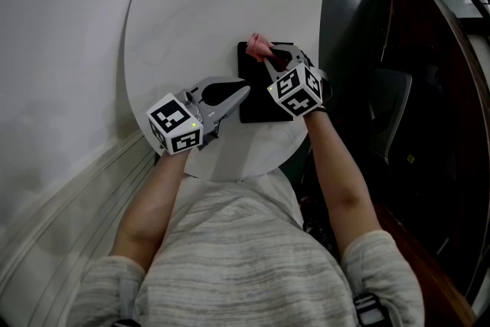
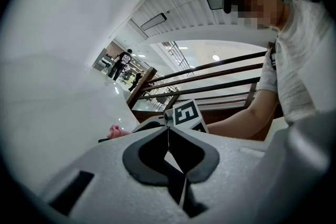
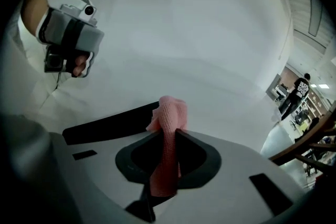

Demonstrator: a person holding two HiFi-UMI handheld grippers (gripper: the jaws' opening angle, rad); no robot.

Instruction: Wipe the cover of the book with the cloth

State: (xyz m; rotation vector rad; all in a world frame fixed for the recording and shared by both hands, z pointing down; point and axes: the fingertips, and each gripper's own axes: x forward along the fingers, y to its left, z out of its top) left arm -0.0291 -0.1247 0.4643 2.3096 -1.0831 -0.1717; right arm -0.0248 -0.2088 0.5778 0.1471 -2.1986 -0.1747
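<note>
Pink cloth (image 1: pixel 259 47), pinched in the right claw (image 3: pixel 167 134), sits at the far end of the book (image 1: pixel 256 103), whose length runs nearward on the tabletop (image 1: pixel 191 11). Left claw (image 1: pixel 242 93), closed and empty, flanks its left edge.

Grey sweater (image 1: pixel 230 256); pale-grey left gripper (image 1: pixel 242 93), right gripper (image 1: pixel 269 57), black-lined jaws, black-and-white marker cubes (image 1: pixel 174 124).

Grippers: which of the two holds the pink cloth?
The right gripper: the pink cloth is pinched between its fingers, over the black book. The left gripper is shut with nothing in it.
</note>
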